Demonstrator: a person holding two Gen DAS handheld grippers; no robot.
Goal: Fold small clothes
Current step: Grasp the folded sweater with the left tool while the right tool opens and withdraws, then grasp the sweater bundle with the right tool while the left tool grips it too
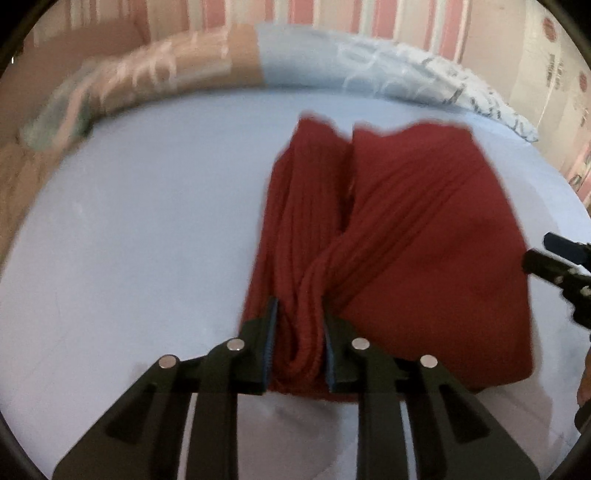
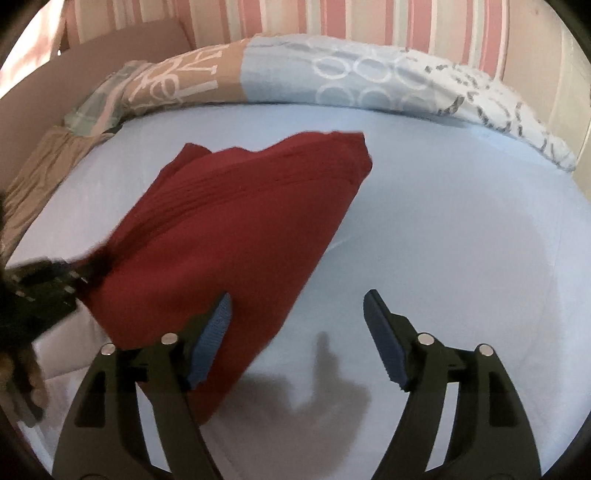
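Your left gripper (image 1: pixel 300 317) is clamped on a bunched fold of the dark red ribbed knit garment (image 1: pixel 413 236), its blue-padded fingers (image 1: pixel 271 332) pressing the cloth from both sides. Your right gripper (image 2: pixel 297 310) stands wide apart with nothing between its pads; its left finger (image 2: pixel 216 325) sits over the garment's near edge, the other over bare sheet. That pale blue bed sheet (image 2: pixel 443 229) carries the garment, which lies partly folded near the middle. Behind it runs a rolled patchwork duvet in tan, blue and white (image 2: pixel 332 74), against a pink-striped wall (image 2: pixel 369 18).
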